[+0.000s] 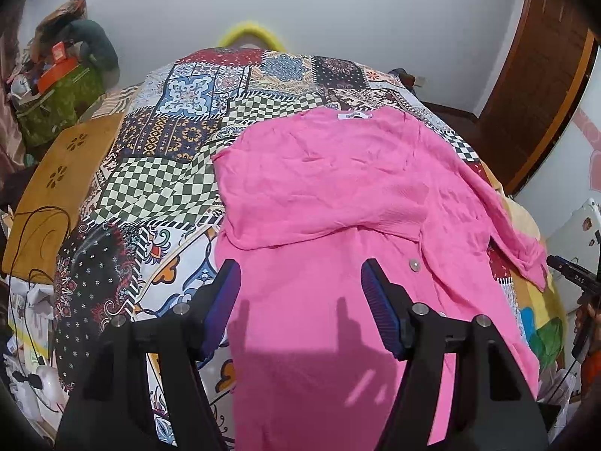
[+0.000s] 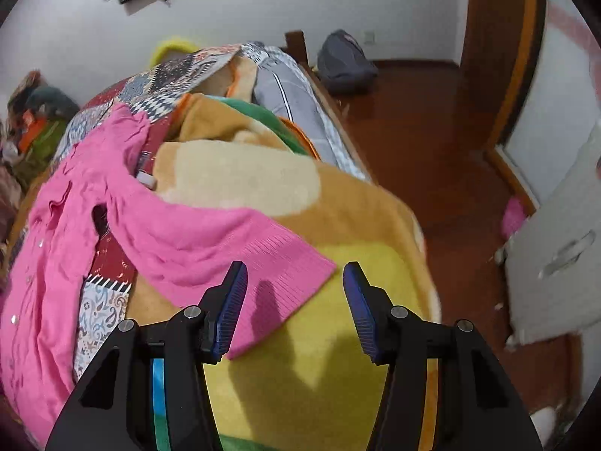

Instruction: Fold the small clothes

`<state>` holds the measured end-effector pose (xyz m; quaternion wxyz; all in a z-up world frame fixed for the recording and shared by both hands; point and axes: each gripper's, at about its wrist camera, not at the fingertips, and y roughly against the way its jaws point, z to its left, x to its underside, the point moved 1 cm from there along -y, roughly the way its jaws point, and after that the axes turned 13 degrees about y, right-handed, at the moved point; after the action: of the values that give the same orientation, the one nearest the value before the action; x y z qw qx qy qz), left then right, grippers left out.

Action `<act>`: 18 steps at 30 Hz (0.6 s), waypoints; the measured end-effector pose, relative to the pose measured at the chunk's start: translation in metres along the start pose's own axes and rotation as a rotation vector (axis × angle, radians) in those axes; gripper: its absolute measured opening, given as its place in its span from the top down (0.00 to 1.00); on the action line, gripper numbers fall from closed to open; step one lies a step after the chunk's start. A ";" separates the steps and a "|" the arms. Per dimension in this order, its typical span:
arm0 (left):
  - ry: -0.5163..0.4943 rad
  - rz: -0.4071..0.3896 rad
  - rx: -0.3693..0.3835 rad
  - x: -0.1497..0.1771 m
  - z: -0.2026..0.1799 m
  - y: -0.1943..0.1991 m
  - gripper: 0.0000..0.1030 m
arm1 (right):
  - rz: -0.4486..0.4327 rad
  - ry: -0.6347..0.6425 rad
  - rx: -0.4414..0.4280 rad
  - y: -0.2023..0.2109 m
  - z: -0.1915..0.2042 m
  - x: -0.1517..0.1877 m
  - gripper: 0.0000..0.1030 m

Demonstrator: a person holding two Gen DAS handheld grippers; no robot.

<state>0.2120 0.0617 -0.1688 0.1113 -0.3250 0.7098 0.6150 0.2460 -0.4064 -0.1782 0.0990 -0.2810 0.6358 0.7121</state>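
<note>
A pink button-up cardigan (image 1: 338, 203) lies spread on the patchwork bedspread (image 1: 180, 139), with its left sleeve folded across the chest and its right sleeve trailing off to the right. My left gripper (image 1: 300, 274) is open and empty, hovering over the cardigan's lower body near a button (image 1: 414, 265). In the right wrist view the cardigan (image 2: 56, 248) lies at the left, and its right sleeve (image 2: 210, 248) stretches over a yellow and tan blanket (image 2: 330, 368). My right gripper (image 2: 295, 278) is open and empty, just above the sleeve's ribbed cuff (image 2: 285, 270).
A wooden board (image 1: 56, 184) and a cluttered pile with a green bag (image 1: 56, 105) lie left of the bed. The bed's right edge drops to a red-brown floor (image 2: 432, 143) with a grey backpack (image 2: 345, 62), a wooden door (image 2: 496, 49) and white furniture (image 2: 556, 263).
</note>
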 end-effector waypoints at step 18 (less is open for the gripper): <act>0.000 -0.021 -0.001 -0.002 0.008 0.001 0.36 | -0.189 0.171 -0.125 0.066 0.055 -0.056 0.94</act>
<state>0.2113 0.0703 -0.1688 0.1178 -0.3325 0.7061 0.6141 0.2443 -0.3531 -0.0909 0.0934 -0.4050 0.5669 0.7113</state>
